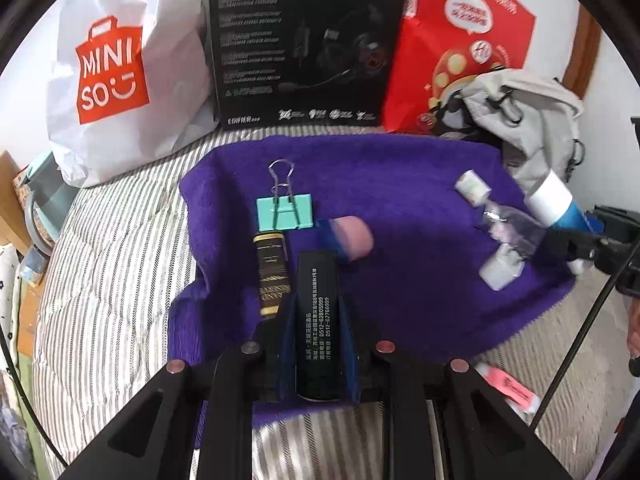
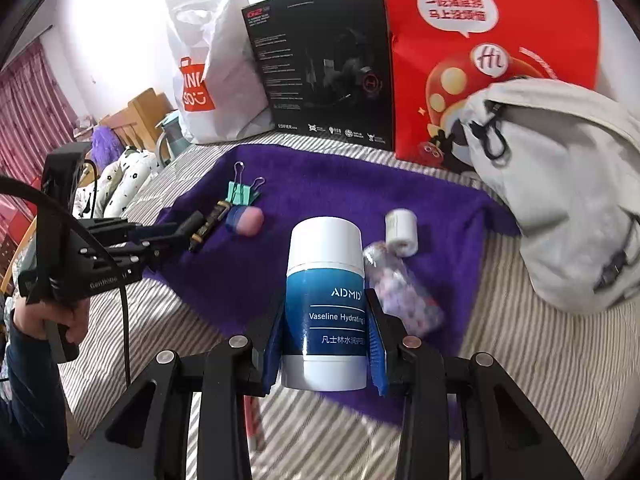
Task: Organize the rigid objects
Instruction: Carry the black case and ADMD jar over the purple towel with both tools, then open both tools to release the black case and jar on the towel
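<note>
My left gripper [image 1: 317,300] is shut on a black tube with white print [image 1: 316,320], low over the purple towel [image 1: 420,280]. Just left of it lies a black-and-gold tube [image 1: 272,276]. Ahead lie a mint binder clip [image 1: 284,210] and a pink piece with a blue band [image 1: 352,238]. My right gripper [image 2: 326,296] is shut on a blue-and-white Vaseline lotion bottle [image 2: 326,300], held upright above the towel's near edge. Beside it lie a clear bottle with a white cap [image 2: 396,284] and a small white roll [image 2: 401,232]. The left gripper [image 2: 188,228] shows at the left.
A white Miniso bag [image 1: 108,76], a black headset box [image 1: 304,44] and a red paper bag [image 1: 464,40] stand along the back. A grey backpack [image 2: 560,192] slumps at the right. The striped bedsheet [image 1: 120,260] surrounds the towel; a pink packet [image 1: 512,390] lies on it.
</note>
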The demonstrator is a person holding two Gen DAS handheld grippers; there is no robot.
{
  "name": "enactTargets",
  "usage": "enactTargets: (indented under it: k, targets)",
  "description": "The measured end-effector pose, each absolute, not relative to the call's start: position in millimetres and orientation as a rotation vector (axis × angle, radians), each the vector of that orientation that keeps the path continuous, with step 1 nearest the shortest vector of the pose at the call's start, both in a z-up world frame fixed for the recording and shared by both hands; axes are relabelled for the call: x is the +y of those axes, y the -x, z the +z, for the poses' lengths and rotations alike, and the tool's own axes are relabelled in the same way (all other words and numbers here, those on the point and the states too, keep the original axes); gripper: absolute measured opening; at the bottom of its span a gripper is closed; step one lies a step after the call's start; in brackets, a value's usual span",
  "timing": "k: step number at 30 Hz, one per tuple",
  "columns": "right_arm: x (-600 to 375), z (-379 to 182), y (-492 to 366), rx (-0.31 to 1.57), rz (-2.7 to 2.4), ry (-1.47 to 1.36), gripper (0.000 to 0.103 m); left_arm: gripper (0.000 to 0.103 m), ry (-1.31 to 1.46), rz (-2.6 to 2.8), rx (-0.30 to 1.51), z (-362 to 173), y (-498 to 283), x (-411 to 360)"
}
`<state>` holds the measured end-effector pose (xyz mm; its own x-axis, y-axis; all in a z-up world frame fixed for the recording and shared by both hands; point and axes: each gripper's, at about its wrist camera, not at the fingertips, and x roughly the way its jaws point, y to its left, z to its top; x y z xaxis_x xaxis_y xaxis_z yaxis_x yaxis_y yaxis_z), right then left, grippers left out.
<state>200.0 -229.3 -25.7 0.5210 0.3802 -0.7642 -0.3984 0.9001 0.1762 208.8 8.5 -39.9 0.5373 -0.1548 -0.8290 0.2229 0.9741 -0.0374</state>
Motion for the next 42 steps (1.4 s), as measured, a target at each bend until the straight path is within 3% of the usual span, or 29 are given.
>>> enactTargets:
  k: [26,32,37,42]
  targets:
    - [-184.8,-67.1,-290.0,1.013,0.446,0.139,0.036,0.021,-0.11,-0.25,1.015,-64.0,-229.9,-7.2]
    - [-175.1,-73.8,-296.6,1.044,0.45,0.166,0.036,0.034,-0.062,-0.271,1.012,-62.4,-223.4,-0.4]
    - [-172.2,-77.2,-297.0,1.05,0.445,0.188,0.036,0.053,-0.058,-0.251,1.01,-58.9,-218.2,6.5]
    - [-165.6,-79.0,-295.4,1.044,0.448,0.24,0.036,0.055,-0.041,-0.242,1.009,-55.7,-215.0,15.1]
